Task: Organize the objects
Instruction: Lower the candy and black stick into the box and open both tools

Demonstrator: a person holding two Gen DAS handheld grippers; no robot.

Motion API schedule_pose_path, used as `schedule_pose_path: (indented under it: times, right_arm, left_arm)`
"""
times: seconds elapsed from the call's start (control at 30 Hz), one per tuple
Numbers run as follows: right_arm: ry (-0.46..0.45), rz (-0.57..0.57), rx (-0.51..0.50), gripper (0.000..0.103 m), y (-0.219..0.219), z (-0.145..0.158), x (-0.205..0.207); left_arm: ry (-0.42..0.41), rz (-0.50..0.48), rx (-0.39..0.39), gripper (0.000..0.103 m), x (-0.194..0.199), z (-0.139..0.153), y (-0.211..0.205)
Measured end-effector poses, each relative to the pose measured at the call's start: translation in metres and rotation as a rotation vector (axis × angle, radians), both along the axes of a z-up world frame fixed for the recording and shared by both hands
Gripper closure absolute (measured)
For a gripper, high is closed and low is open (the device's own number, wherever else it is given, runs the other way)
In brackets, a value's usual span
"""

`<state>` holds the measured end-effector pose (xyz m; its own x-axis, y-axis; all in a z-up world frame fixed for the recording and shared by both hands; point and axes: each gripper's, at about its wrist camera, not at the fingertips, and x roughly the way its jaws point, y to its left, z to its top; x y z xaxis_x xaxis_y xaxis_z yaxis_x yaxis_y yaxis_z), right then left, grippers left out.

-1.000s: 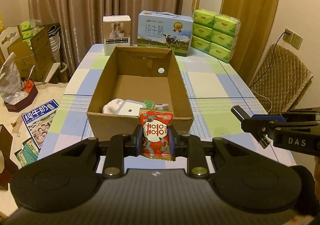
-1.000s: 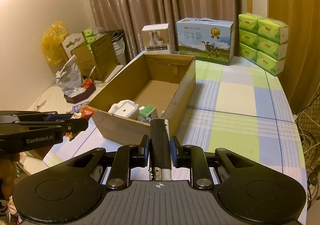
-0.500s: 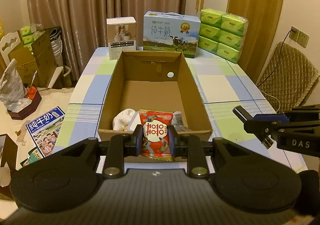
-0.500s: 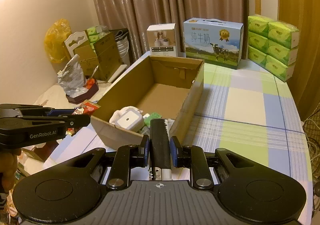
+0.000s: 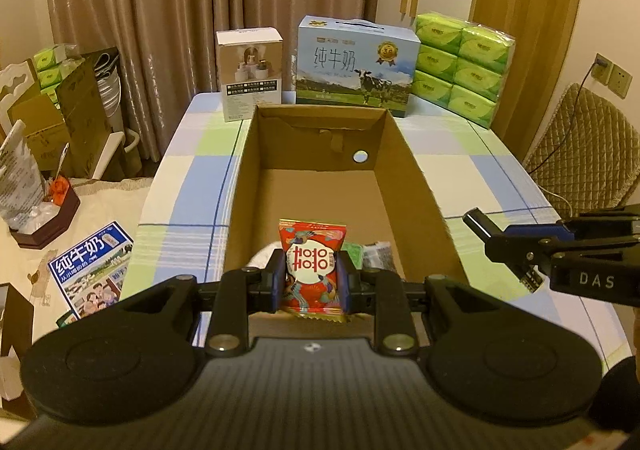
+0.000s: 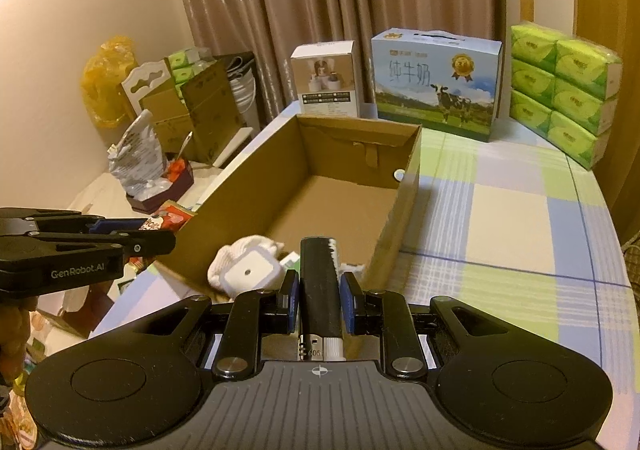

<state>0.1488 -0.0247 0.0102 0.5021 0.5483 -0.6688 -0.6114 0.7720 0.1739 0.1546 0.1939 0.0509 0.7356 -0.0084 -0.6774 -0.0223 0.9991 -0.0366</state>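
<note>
The left gripper [image 5: 313, 275] is clamping a red foil snack packet [image 5: 312, 264] and the right gripper [image 6: 320, 297] is pinching a black lighter [image 6: 320, 286], both hovering over the open brown cardboard box's [image 5: 416, 186] near end.

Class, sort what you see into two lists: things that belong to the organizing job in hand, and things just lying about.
Job in hand:
- cardboard box
- red snack packet in left tool
- black lighter in right tool
- white items in box

Lying about:
- milk carton
- green tissue packs
- small white box
</note>
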Motion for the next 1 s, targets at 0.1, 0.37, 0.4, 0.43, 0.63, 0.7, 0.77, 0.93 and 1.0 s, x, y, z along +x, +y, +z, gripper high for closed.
schedule_pose_path:
  times: [0.1,0.37,0.4,0.43,0.63,0.7,0.77,0.93,1.0]
  right_arm:
    - [0.001,0.000,-0.001,0.084,0.009,-0.002,0.012]
    - [0.018,-0.001,-0.004,0.084,0.031,-0.011,0.042]
    - [0.020,-0.003,-0.004,0.084,0.033,-0.013,0.046]
    - [0.021,-0.004,-0.004,0.084,0.034,-0.014,0.048]
    - [0.035,-0.017,0.005,0.084,0.038,-0.020,0.063]
    - [0.039,-0.022,0.008,0.084,0.039,-0.022,0.067]
    - [0.043,-0.028,0.011,0.084,0.039,-0.024,0.072]
    - [0.051,-0.039,0.017,0.084,0.038,-0.028,0.078]
    - [0.054,-0.041,0.018,0.084,0.037,-0.030,0.080]
  left_arm:
    - [0.003,-0.003,0.000,0.081,0.013,-0.001,0.007]
    - [0.027,-0.031,0.016,0.081,0.050,-0.011,0.017]
    - [0.031,-0.033,0.015,0.081,0.054,-0.012,0.018]
    - [0.033,-0.036,0.016,0.081,0.058,-0.013,0.019]
    - [0.045,-0.049,0.017,0.081,0.078,-0.020,0.022]
    - [0.047,-0.052,0.016,0.081,0.084,-0.021,0.022]
    - [0.048,-0.054,0.017,0.081,0.090,-0.023,0.023]
    - [0.051,-0.061,-0.009,0.076,0.105,-0.033,0.024]
    - [0.050,-0.039,-0.025,0.065,0.107,-0.036,0.027]
